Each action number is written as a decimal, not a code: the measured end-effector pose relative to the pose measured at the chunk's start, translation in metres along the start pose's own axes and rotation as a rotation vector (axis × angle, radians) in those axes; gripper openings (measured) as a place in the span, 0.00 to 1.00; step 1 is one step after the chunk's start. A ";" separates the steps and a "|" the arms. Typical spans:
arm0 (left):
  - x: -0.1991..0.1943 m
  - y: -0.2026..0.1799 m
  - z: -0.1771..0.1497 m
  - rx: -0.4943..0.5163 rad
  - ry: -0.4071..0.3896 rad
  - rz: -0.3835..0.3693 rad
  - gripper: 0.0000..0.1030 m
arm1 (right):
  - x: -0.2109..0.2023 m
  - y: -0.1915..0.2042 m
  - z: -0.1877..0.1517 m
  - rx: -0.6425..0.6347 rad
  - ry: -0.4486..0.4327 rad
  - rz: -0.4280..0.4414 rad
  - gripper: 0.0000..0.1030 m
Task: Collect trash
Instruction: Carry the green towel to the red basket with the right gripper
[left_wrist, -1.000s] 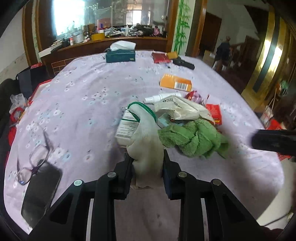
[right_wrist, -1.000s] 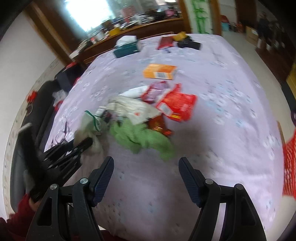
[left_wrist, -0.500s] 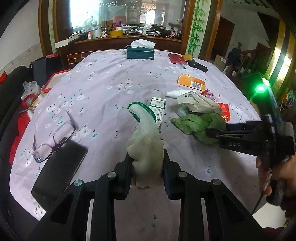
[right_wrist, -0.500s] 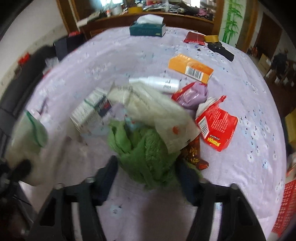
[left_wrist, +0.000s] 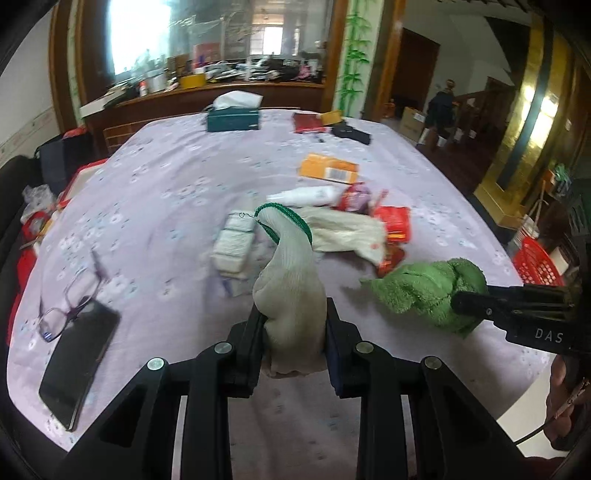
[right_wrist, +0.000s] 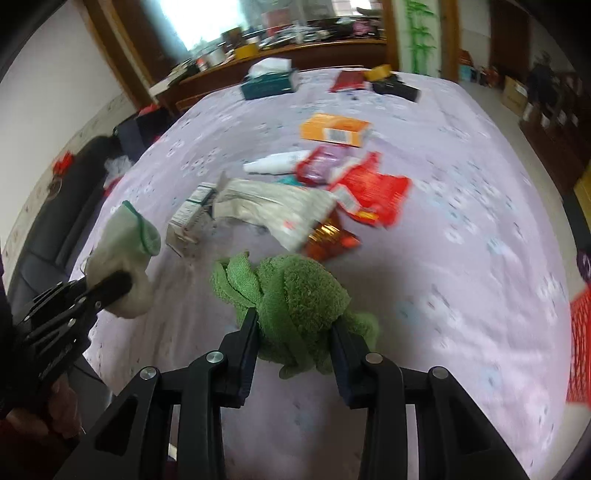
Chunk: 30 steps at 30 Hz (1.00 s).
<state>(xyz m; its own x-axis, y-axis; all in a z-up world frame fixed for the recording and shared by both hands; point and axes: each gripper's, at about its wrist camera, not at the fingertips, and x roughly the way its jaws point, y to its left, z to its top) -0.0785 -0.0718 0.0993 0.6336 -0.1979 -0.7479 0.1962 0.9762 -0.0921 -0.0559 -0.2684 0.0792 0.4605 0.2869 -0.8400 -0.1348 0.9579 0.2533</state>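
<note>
- Left gripper (left_wrist: 293, 328) jaws pinch a pale glove (left_wrist: 290, 280); right gripper (right_wrist: 294, 332) jaws, just closing, clamp a green towel (right_wrist: 291, 295).
- Pick-up step looks finished; next, carry both to a bin.
- Beyond the jaws, wrappers (right_wrist: 369, 192) remain on the table (right_wrist: 461, 240).
- Only the left view shows glasses (left_wrist: 70, 299) and a phone (left_wrist: 79, 362).

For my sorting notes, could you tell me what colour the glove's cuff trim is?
Green, edging the off-white glove; clearest in the left wrist view.
</note>
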 end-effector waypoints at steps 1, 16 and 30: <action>0.000 -0.006 0.001 0.008 0.000 -0.007 0.26 | -0.005 -0.007 -0.002 0.020 -0.007 -0.002 0.38; 0.007 -0.101 0.019 0.127 -0.006 -0.086 0.26 | -0.070 -0.077 -0.014 0.135 -0.123 -0.042 0.38; 0.011 -0.140 0.030 0.167 -0.017 -0.065 0.26 | -0.100 -0.108 -0.012 0.151 -0.183 -0.027 0.38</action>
<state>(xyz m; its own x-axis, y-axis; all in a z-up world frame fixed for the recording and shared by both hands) -0.0761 -0.2137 0.1236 0.6276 -0.2634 -0.7327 0.3580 0.9333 -0.0289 -0.0981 -0.4007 0.1297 0.6155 0.2423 -0.7500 0.0068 0.9499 0.3124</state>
